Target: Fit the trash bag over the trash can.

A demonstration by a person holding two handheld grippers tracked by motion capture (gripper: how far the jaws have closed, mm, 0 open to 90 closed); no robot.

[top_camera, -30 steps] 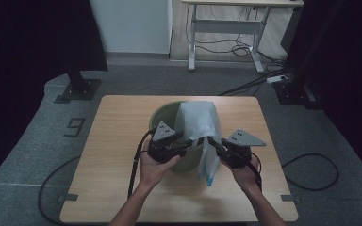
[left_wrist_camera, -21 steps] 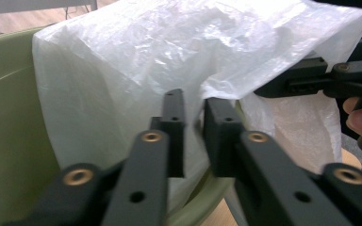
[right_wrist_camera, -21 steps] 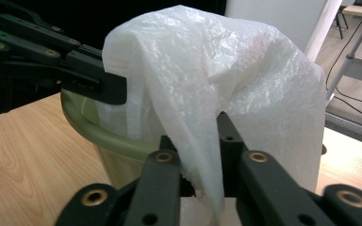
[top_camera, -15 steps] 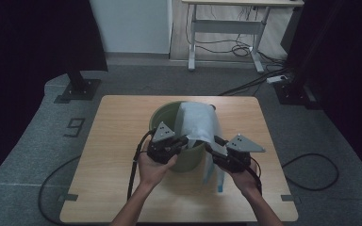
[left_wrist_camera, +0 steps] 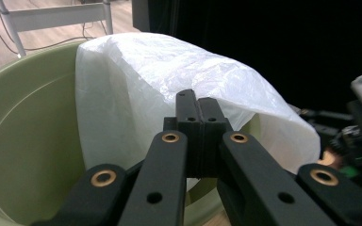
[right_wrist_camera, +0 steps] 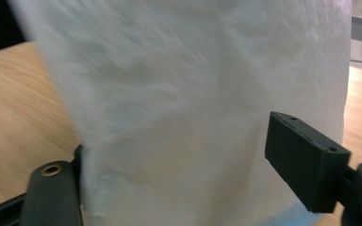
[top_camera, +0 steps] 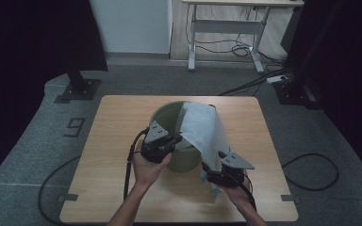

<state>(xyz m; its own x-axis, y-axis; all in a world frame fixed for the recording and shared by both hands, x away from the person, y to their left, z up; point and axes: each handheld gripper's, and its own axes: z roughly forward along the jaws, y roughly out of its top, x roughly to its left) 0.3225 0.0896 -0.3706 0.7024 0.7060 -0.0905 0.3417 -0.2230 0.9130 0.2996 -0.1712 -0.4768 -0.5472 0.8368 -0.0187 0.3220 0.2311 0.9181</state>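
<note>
Left gripper [top_camera: 175,140]: we find its jaws clenched together at the near rim of the green bucket [top_camera: 167,117], and in the left gripper view [left_wrist_camera: 199,123] the pads meet with the edge of the white plastic bag [left_wrist_camera: 169,89] seemingly pinched between them, though we cannot tell for certain that film is caught there; the left hand [top_camera: 147,167] holds it from the near side. Right gripper [top_camera: 213,175]: we record its jaws as released and just now opening; in the right gripper view [right_wrist_camera: 188,160] they stand wide apart, the bag [right_wrist_camera: 193,94] hanging between them, the right pad clear of it and the left pad hidden behind the film; this gripper sits low, near the tabletop, right of the bucket. Bag [top_camera: 202,129]: draped over the right rim of the bucket, one part inside, the rest hanging down the outside on the near right toward the right gripper. Bucket: upright at the middle of the wooden table [top_camera: 118,122]; beyond the table's far edge, a white desk frame [top_camera: 226,28] with cables on the floor.
</note>
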